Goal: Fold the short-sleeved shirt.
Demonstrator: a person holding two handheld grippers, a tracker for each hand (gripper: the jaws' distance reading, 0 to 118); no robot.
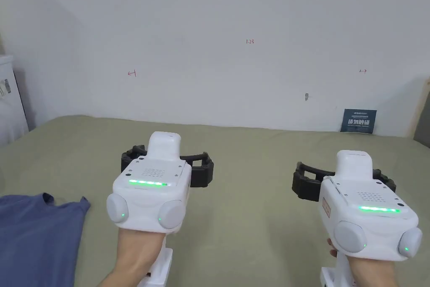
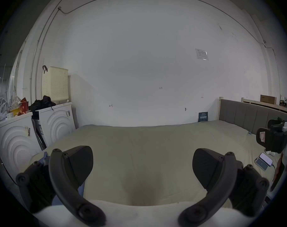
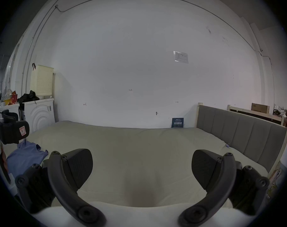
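- Head view first: both tools are up over the olive bed sheet (image 1: 252,199), and the blue short-sleeved shirt (image 1: 38,237) lies flat at the near left corner of the frame, running off the edge. The left gripper (image 1: 167,165) hangs just right of the shirt's edge with its jaws spread wide and empty; the right gripper (image 1: 344,177) sits well off to the right, also spread wide, nothing held.
- Left gripper view: jaws stand far apart over bare sheet, and a sliver of blue shirt (image 2: 81,189) peeks out below the left jaw, so the cloth is down and to this tool's left, close by. Two phones (image 2: 263,161) rest near the sheet's right edge.
- Right gripper view: jaws wide again, sheet between them. The shirt (image 3: 27,156) lies far left, a sleeve pointing toward the wall, with the other tool between it and this one.
- My read: the left hand is plainly nearer, and both must swing left and down before any fold starts.
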